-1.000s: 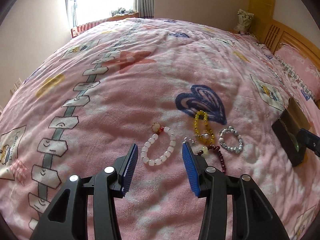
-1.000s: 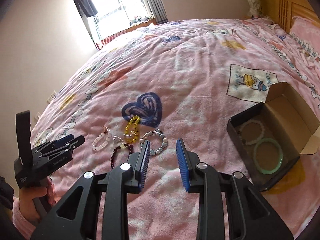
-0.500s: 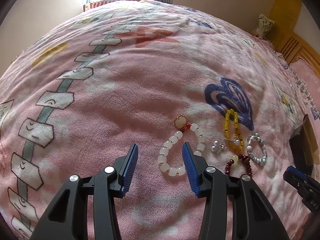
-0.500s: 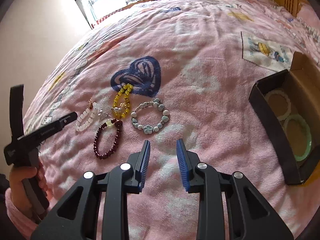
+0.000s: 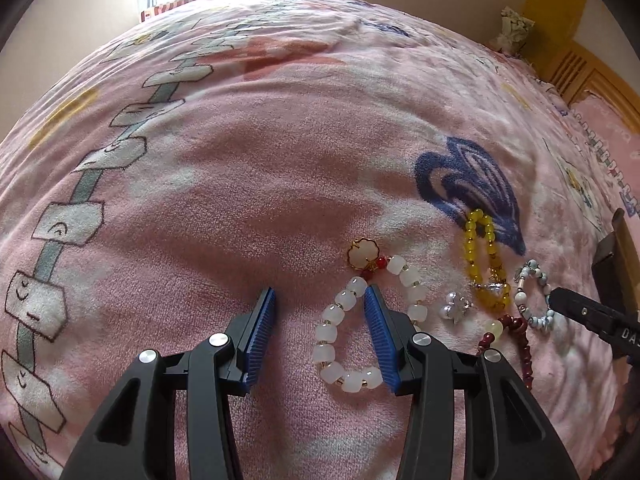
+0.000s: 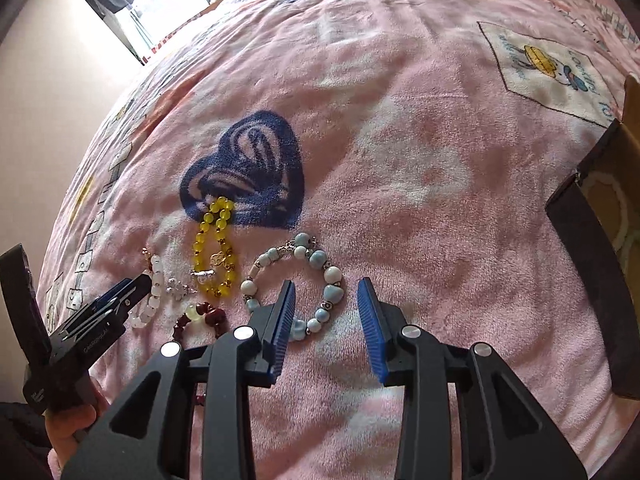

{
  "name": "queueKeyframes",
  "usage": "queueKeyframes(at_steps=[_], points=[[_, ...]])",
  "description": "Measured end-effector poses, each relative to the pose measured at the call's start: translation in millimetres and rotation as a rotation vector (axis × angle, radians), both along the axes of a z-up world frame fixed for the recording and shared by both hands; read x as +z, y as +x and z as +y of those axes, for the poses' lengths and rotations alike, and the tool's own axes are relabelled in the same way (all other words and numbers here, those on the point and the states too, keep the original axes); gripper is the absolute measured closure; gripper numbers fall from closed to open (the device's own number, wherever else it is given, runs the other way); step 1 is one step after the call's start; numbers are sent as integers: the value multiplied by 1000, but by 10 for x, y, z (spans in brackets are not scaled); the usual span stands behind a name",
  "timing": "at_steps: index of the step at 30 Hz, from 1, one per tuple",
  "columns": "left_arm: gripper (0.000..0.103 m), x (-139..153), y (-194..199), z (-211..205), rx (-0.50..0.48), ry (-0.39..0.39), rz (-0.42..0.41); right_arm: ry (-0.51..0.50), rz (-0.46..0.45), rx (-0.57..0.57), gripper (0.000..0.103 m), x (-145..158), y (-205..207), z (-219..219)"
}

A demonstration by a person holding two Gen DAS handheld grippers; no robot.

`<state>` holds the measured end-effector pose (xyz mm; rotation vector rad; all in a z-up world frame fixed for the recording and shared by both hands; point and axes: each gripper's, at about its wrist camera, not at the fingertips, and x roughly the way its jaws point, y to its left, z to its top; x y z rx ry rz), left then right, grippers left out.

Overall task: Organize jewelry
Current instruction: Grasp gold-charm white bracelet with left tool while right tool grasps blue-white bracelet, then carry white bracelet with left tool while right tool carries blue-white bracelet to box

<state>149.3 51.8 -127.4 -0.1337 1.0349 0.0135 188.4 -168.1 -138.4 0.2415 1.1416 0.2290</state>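
Note:
Several bead bracelets lie on the pink blanket. My left gripper (image 5: 320,300) is open, low over the white bead bracelet (image 5: 332,320); its right finger stands inside the loop and the left side of the loop lies between the fingers. My right gripper (image 6: 326,292) is open over the pale blue bead bracelet (image 6: 316,258); its left finger stands inside the loop and the right side of the loop lies between the fingers. A yellow bracelet (image 6: 210,248), a dark red bracelet (image 6: 200,318) and a small silver piece (image 5: 456,306) lie between them.
A dark open cardboard box (image 6: 588,240) sits at the right, with a white bracelet (image 6: 618,212) inside. A blue heart print (image 6: 248,168) lies beyond the jewelry. The right gripper's tip (image 5: 592,314) shows in the left view. A wooden headboard (image 5: 580,76) is far right.
Both grippers have come down and forward onto the jewelry. The left one now straddles the white bracelet, the right one the blue bracelet. The right jaws have opened wider.

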Motion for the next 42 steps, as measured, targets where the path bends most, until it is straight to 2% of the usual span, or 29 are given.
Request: queueKeyframes(at_steps=[4,6,7,8,10,14,22,29,32,37,42], points=[[56,-10,-10,-13,-12,8,-11,-48,-19,12,74,-83,15,96],[66,1,-17,-31,-16,22,-18,-88,-34,31,82,-89,4,170],[79,9,-10,-41,-21,18,-21,-109,-45,43,84,-86,-6,210],[86,15,-11,-43,-25,6,-22,-120,-52,53,89,-87,-14,238],[91,6,-18,-65,-48,-22,-24,-152,-66,66,91,-92,-34,295],[92,-37,-64,-88,-55,-19,-44,-188,-92,69,91,-93,-71,381],[92,-44,-164,-39,-73,-43,-78,-90,-104,48,91,67,-116,255],[92,75,-99,-108,-60,-24,-63,-5,-171,25,91,440,-245,125],[92,197,-96,-150,-47,0,-81,8,-200,22,91,588,-285,75],[92,419,-154,-214,-47,-9,-114,43,-229,10,91,772,-345,-45],[92,546,-241,-290,-56,30,-131,80,-247,-3,91,913,-417,-157]])
